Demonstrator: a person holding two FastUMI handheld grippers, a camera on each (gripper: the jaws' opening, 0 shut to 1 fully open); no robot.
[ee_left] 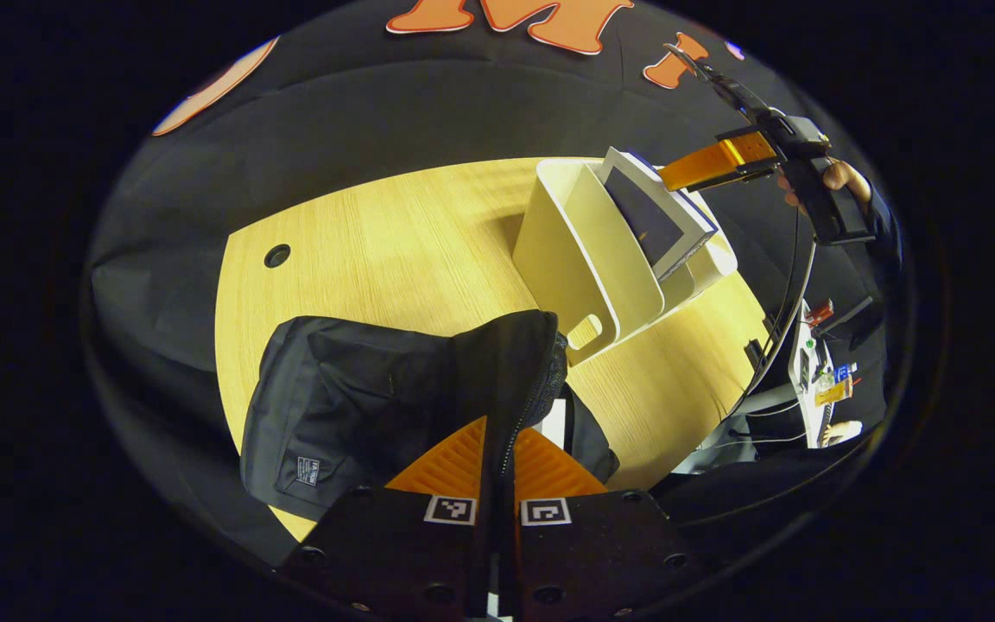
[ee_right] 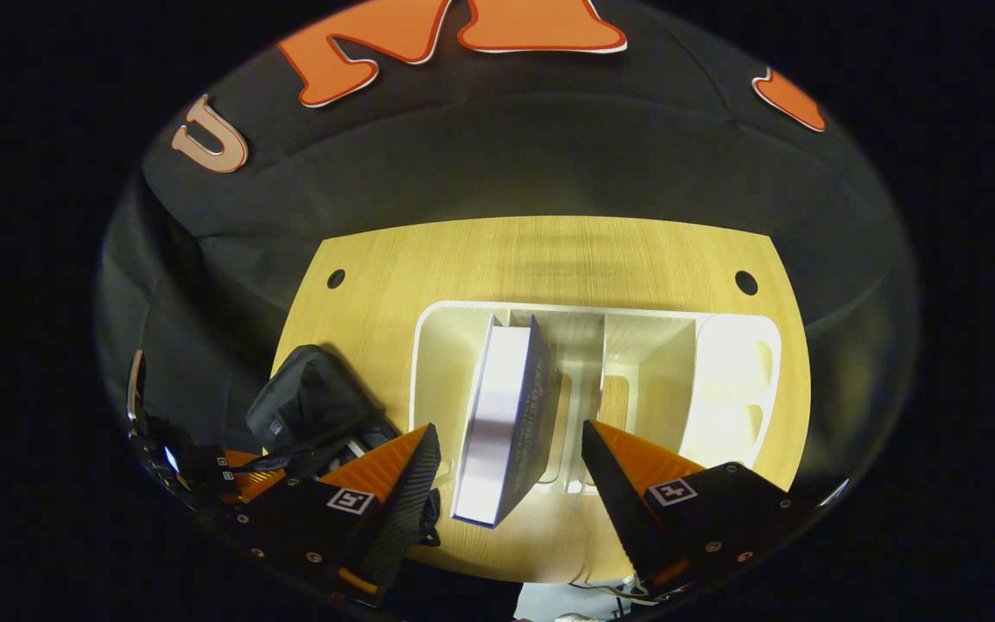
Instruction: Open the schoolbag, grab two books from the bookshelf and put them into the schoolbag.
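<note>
Nothing here reads clearly: the schoolbag carries a small sewn label with pale lettering too tiny to make out. The book standing in the bookshelf shows faint writing on its dark cover, blurred beyond reading. The square black-and-white marker tags on the left gripper's fingers bear patterns, no words.

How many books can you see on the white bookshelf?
1. A thick dark-blue book leans in the left compartment of the white plastic bookshelf on the wooden table, between the right gripper's open fingers. The other compartments look empty.
</note>
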